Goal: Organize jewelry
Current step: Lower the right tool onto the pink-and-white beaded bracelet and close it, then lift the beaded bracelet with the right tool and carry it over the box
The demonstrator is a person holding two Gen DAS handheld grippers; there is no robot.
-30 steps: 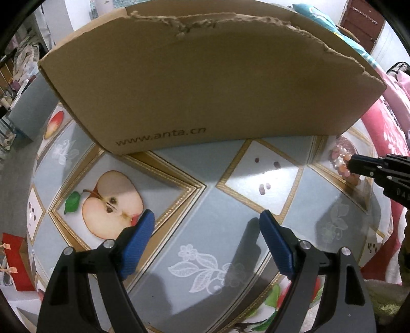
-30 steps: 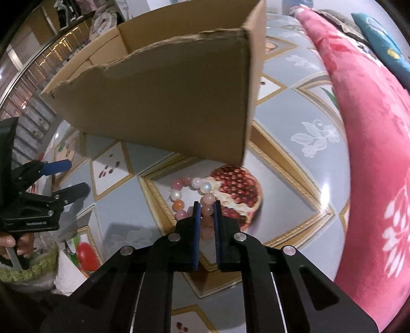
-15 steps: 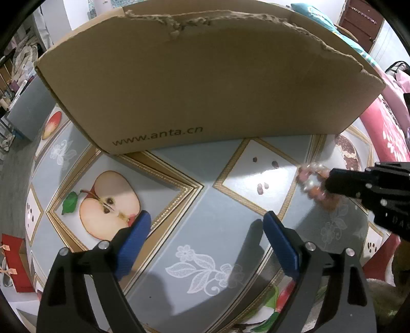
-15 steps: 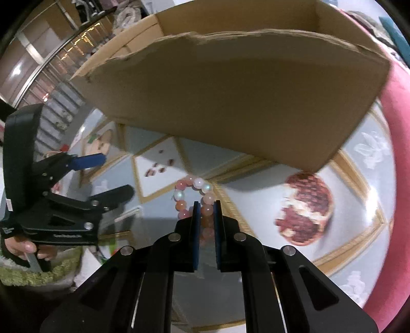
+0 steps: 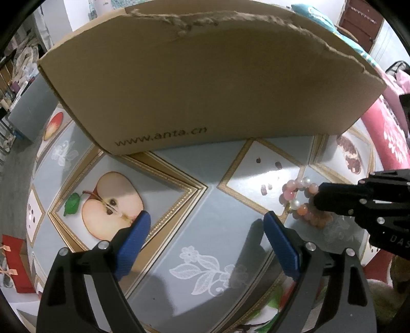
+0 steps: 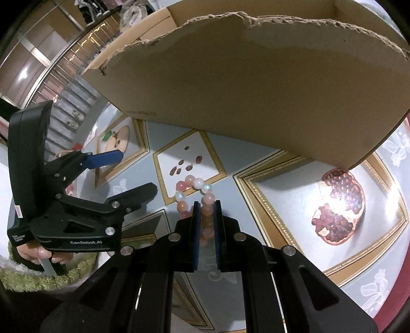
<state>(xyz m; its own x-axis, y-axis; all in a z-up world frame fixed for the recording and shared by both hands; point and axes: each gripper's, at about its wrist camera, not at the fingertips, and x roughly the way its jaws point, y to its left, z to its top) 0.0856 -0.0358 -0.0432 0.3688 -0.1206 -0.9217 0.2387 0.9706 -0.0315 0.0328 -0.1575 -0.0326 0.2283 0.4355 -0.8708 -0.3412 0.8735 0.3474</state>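
The bracelet (image 6: 196,202), a loop of pink, peach and pearly beads, was already off the cloth (image 5: 205,194) when we looked: our right gripper (image 6: 205,205) had its jaws nearly closed on the near side of the loop, with the rest of the beads standing out past the tips. From the left wrist view it (image 5: 305,202) hung just above the pale tile with the printed seeds, in front of the box (image 5: 205,84) and a little to the right of our left gripper (image 5: 205,230).

Our left gripper held nothing. Its jaws stood wide apart, the blue pads (image 5: 133,243) over bare cloth beside the printed apple, and they had just opened a touch further with only the cloth showing between them. We judged it was waiting to take or steady the bracelet, though that was a guess.

So we counted the pick-up as done and the putting away as not done. The box stood close behind the bracelet with its torn wall toward us; the right wrist view showed a little of its open top (image 6: 256,10) but not what lay inside, so we could not tell whether any other pieces were stored there. No other jewelry showed on the cloth. What we thought was left was to lift the bracelet over that wall, set it down inside and let go.
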